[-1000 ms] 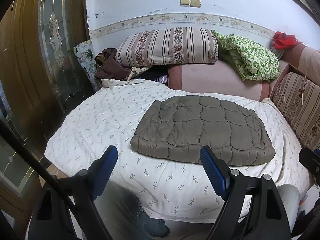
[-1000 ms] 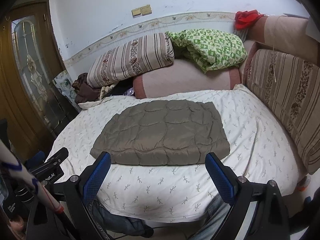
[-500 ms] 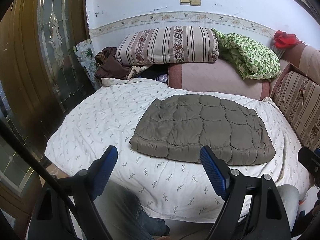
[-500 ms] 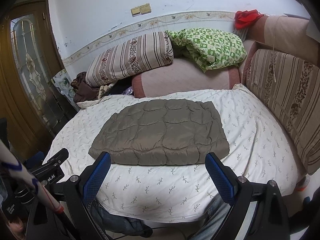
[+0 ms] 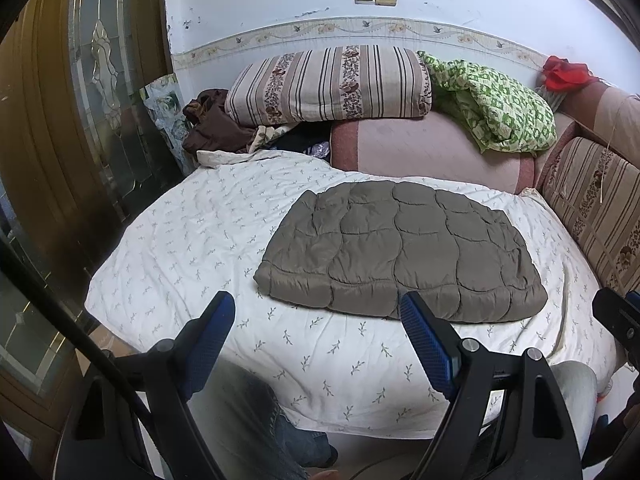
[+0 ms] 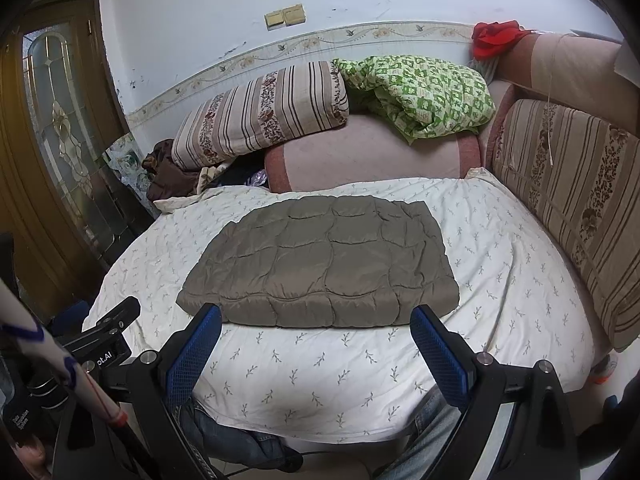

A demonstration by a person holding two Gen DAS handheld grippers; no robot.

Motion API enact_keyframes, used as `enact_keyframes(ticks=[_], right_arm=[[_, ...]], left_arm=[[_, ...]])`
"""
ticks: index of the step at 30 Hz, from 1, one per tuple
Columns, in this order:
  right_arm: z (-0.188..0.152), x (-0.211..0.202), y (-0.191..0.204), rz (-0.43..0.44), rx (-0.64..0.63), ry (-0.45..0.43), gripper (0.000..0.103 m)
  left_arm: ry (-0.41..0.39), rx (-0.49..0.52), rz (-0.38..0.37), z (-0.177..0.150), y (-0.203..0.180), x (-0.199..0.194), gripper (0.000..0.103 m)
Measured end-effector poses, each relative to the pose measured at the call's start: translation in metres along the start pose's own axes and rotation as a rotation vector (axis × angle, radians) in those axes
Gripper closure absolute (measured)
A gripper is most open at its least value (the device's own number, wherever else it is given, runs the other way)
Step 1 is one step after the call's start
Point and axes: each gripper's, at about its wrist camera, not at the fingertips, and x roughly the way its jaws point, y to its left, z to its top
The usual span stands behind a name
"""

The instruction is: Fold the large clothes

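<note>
A grey-brown quilted garment [image 5: 404,248] lies folded into a flat rectangle on the white leaf-print bed sheet [image 5: 200,240]; it also shows in the right wrist view [image 6: 320,268]. My left gripper [image 5: 316,340] is open and empty, held back from the bed's near edge, short of the garment's front hem. My right gripper [image 6: 316,340] is open and empty too, also in front of the near hem. Neither touches the garment.
A striped pillow [image 5: 328,80], a green patterned blanket [image 5: 496,104] and a pink bolster [image 5: 424,148] line the wall. Brown clothes [image 5: 212,124] lie at the back left. A striped cushion [image 6: 576,184] bounds the right. A wooden glass door [image 5: 60,120] stands left.
Both grippers have drifted very slightly; the garment lies as before and nothing was taken hold of or let go.
</note>
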Motion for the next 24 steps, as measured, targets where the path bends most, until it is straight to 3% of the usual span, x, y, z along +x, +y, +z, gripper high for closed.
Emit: enact_keyframes(ticks=[24], right_arm=[[-0.002,0.012,-0.014,0.004,0.049,0.031,0.005]], left_arm=[[0.031,-0.019,0.017,-0.005,0.002,0.012,0.019]])
